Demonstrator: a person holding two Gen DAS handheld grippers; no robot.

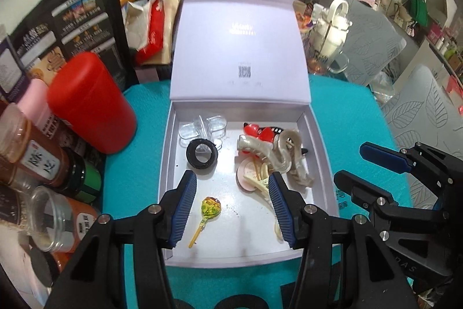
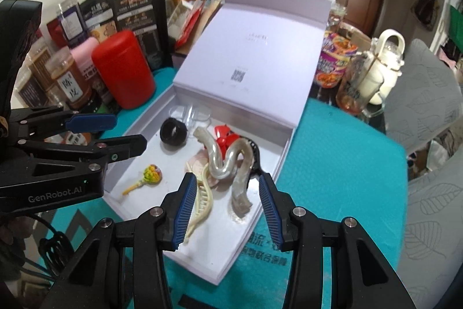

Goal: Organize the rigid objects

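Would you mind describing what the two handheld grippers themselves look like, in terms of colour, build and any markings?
Both the left gripper and the right gripper are matte black linkage frames joined by round silver pivot bolts. Each finger carries a long, blue, finely ribbed pad. Seen from the right wrist view, the left gripper's body bears white "GenRobot.AI" lettering, and thin dark cables hang beneath it.
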